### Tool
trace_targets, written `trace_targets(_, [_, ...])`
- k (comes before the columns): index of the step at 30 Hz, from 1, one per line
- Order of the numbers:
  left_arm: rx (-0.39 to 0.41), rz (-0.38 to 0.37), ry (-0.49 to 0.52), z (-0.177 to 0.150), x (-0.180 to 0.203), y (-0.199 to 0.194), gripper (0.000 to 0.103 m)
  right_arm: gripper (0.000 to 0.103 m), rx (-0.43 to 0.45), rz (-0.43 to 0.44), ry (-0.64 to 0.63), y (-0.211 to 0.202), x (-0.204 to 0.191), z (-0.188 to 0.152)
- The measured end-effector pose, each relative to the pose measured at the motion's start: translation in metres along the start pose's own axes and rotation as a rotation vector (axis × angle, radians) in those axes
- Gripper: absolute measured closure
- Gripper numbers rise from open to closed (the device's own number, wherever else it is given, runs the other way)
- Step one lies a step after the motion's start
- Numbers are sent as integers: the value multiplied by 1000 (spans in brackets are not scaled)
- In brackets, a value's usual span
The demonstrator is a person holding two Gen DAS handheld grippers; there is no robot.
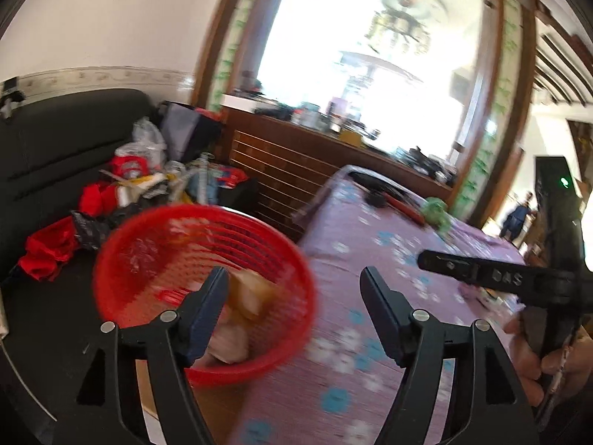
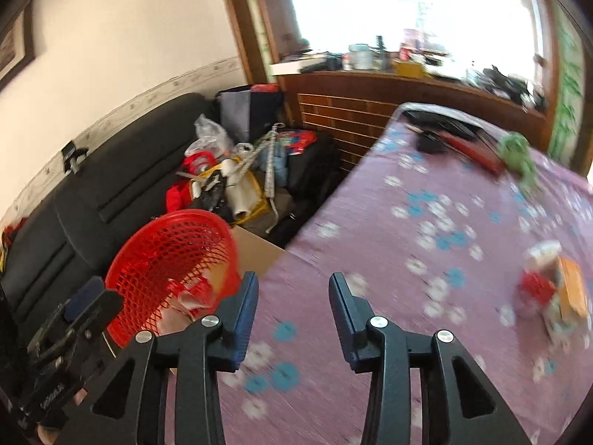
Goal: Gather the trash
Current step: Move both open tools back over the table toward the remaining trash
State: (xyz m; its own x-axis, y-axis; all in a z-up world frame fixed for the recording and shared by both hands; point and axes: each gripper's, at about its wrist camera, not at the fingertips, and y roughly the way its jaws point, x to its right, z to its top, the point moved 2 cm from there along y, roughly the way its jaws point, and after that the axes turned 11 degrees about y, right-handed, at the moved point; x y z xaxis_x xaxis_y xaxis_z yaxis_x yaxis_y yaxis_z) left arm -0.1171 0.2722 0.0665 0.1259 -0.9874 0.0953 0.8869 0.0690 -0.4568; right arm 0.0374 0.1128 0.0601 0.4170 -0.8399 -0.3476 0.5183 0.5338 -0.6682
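Both our left gripper [image 1: 292, 289] and right gripper [image 2: 292, 293] gape empty beside the red basket [image 1: 155, 222] at the table edge [image 2: 296, 252].

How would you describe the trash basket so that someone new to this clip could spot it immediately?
Start at the table with the purple flowered cloth. Off its left edge, between the table and the dark sofa, stands the red plastic mesh basket, with crumpled wrappers already inside. It is the only round, open lattice container there; the red things behind it on the sofa are soft clutter.
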Motion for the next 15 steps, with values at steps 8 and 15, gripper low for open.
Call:
trace_targets(8, [-74, -124, 120, -20, 92, 21, 29, 59, 33, -66, 104, -34, 68, -10])
trace_targets(15, [-143, -148, 213, -37, 142, 39, 23, 57, 49, -110, 199, -52, 120, -18])
